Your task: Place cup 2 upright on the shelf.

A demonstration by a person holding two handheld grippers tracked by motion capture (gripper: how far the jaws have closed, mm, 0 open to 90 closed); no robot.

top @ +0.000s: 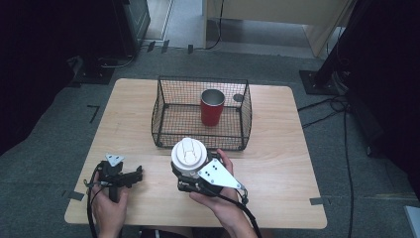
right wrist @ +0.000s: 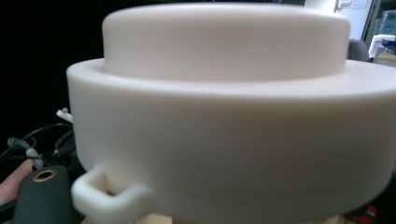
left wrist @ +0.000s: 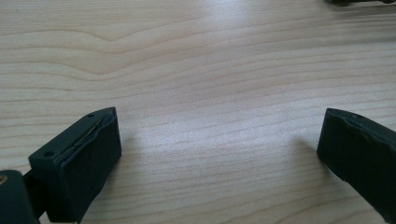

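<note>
1. The right gripper [top: 190,171] holds a white lid [top: 188,154]. I think the step in hand is carrying the lid to the red cup [top: 212,107].
2. The right fingers are hidden under the lid. They are pressed as close as they go, so they are pinching the lid. In the right gripper view the lid [right wrist: 224,116] sits right in front of the fingers, very close, with a small loop on its lower left edge.
3. The left gripper [top: 130,175] rests low on the counter [top: 277,148]. Its fingers [left wrist: 84,158] are spread wide with nothing between them, just bare wood.
4. The red cup stands upright inside the wire basket [top: 163,106], well beyond the right fingers and a bit to their right. Its top is open.
5. Next, I think the lid must go up over the basket wall, then come down flat on the cup rim. The lid should stay level so it sits well.
6. Count: one white lid, one red cup, one wire basket, two grippers, one counter.
</note>
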